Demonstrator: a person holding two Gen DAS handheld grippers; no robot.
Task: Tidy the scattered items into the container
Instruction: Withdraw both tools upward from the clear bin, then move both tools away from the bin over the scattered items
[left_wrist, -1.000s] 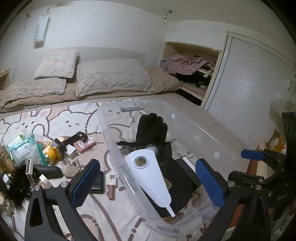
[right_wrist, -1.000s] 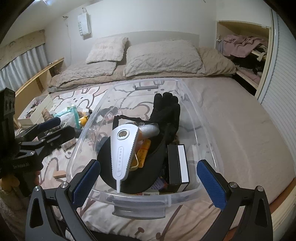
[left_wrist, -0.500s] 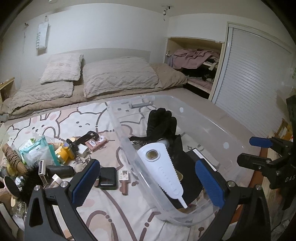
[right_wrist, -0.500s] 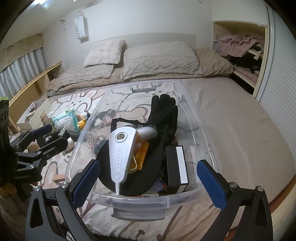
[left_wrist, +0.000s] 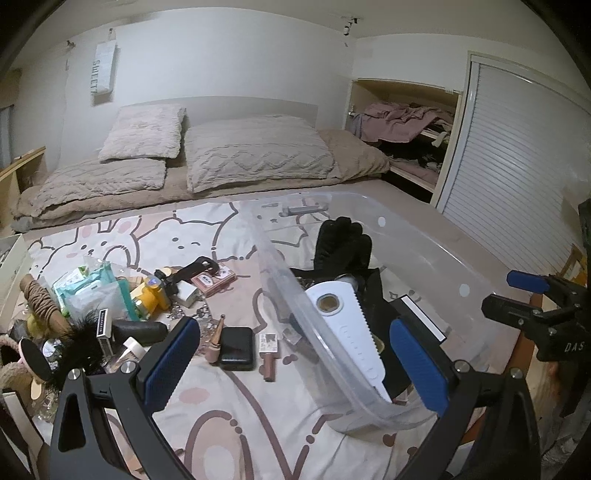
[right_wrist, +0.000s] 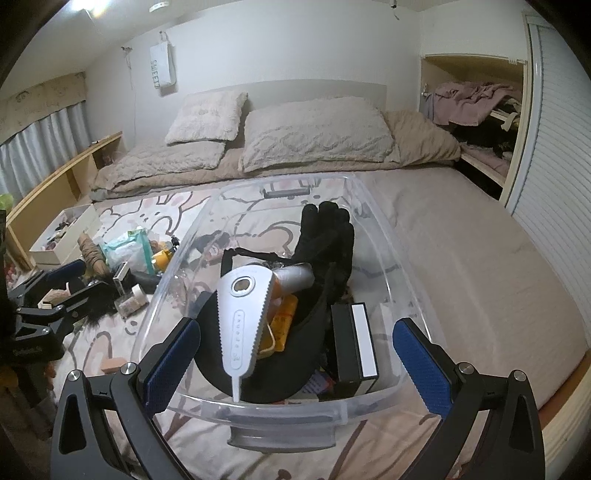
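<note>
A clear plastic bin (left_wrist: 274, 266) (right_wrist: 373, 212) lies on the bed. It holds a white hair dryer (left_wrist: 347, 325) (right_wrist: 242, 317), a black glove (left_wrist: 341, 242) (right_wrist: 325, 236) and a black-and-white box (right_wrist: 354, 341). Left of the bin lie scattered items: a black case (left_wrist: 236, 349), a pink tube (left_wrist: 267, 350), a yellow bottle (left_wrist: 149, 295), a teal wipes pack (left_wrist: 92, 291) and a pink box (left_wrist: 214, 280). My left gripper (left_wrist: 295, 363) (right_wrist: 62, 284) hangs open above the bin's near left corner, holding nothing. My right gripper (right_wrist: 295, 363) (left_wrist: 532, 295) is open over the bin's near end, also holding nothing.
Pillows (left_wrist: 255, 155) and a folded duvet fill the head of the bed. An open closet (left_wrist: 406, 136) and a slatted door (left_wrist: 517, 166) stand on the right. A white box of small things (right_wrist: 62, 232) and a wooden shelf (right_wrist: 55, 188) sit at the left.
Both grippers have drawn back and risen a little, staying open. The left view has swung left, so more of the scattered pile shows. Nothing on the bed has moved.
</note>
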